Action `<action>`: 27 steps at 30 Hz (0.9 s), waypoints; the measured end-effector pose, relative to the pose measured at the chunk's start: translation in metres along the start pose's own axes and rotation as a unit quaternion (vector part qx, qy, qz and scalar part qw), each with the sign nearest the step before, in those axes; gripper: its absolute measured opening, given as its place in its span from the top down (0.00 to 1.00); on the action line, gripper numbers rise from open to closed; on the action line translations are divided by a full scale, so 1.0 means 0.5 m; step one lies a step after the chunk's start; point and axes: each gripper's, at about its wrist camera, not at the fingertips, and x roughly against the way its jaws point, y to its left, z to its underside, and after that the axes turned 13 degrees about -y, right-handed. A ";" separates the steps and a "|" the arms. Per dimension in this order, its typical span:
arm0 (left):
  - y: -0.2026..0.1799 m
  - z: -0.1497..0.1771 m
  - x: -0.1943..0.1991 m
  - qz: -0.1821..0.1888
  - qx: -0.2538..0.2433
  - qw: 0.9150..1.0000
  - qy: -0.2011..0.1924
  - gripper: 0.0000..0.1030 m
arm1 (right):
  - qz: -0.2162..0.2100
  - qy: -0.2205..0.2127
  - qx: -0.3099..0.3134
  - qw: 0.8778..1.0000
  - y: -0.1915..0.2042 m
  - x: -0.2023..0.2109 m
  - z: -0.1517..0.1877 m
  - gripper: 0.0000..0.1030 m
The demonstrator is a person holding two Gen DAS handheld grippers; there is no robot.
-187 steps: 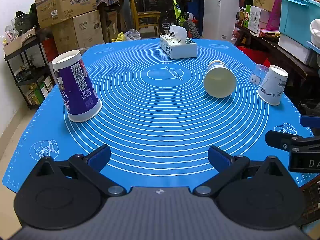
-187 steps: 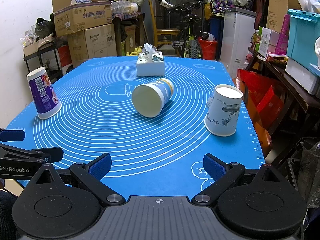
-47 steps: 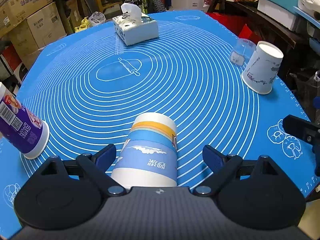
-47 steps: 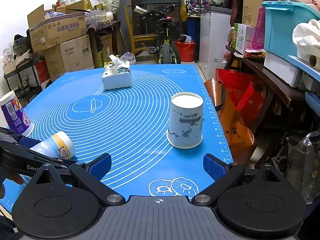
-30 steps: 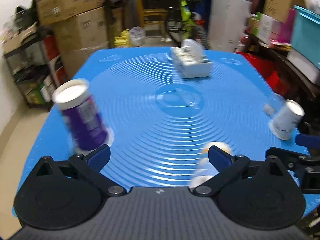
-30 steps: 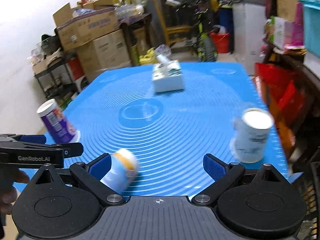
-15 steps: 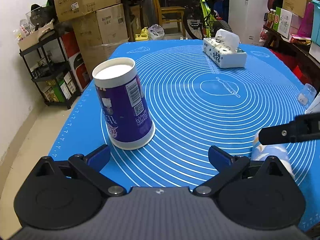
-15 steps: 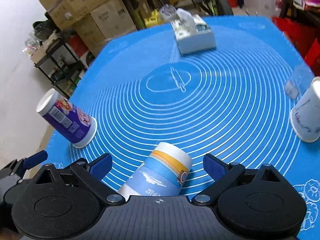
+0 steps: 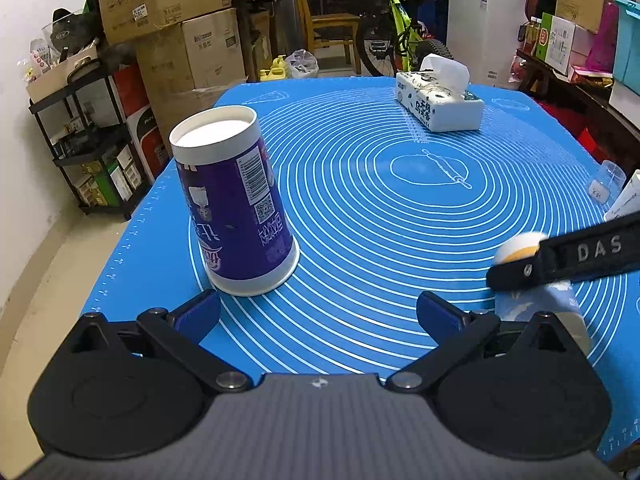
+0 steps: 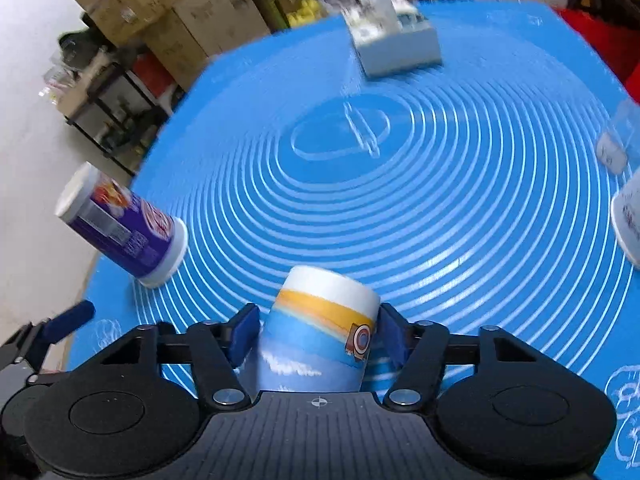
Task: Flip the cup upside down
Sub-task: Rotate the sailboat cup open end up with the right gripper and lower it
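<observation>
A blue, white and orange paper cup (image 10: 320,336) sits between the pads of my right gripper (image 10: 318,338), base pointing away; the blue pads press its sides. In the left wrist view this cup (image 9: 536,300) lies at the right, partly hidden by a right gripper finger (image 9: 568,256). My left gripper (image 9: 318,314) is open and empty, low over the blue mat (image 9: 380,208), just right of a purple cup (image 9: 236,204) standing mouth down.
A tissue box (image 9: 438,100) stands at the far side of the mat. A white cup (image 10: 628,216) and a small clear cup (image 10: 614,140) stand at the right edge. The purple cup (image 10: 120,228) is left of my right gripper. Boxes, shelves and a bicycle surround the table.
My right gripper has closed its pads onto the blue and orange cup and moved closer. My left gripper has edged forward toward the purple cup.
</observation>
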 end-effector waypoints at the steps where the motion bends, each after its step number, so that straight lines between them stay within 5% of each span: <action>1: 0.000 0.000 0.001 0.002 0.002 1.000 -0.001 0.00 | 0.003 -0.014 0.005 1.000 -0.001 0.007 -0.004 0.37; 8: -0.014 -0.002 -0.004 0.007 0.000 1.000 -0.002 0.00 | 0.009 -0.057 0.024 0.998 -0.010 0.014 -0.008 0.38; 13: -0.015 -0.004 -0.007 0.008 0.003 1.000 -0.004 0.00 | 0.035 -0.132 0.075 0.988 -0.001 0.036 -0.016 0.38; 18: -0.017 -0.003 -0.010 0.009 0.012 1.000 -0.004 0.00 | 0.080 -0.241 0.195 0.947 0.025 0.055 -0.002 0.38; 21: -0.021 0.000 -0.012 0.009 0.009 1.000 -0.003 0.00 | 0.092 -0.267 0.257 0.924 0.033 0.049 0.030 0.38; 27: -0.031 0.004 -0.007 0.015 0.005 1.000 -0.003 0.00 | 0.080 -0.264 0.289 0.917 0.027 0.067 0.094 0.38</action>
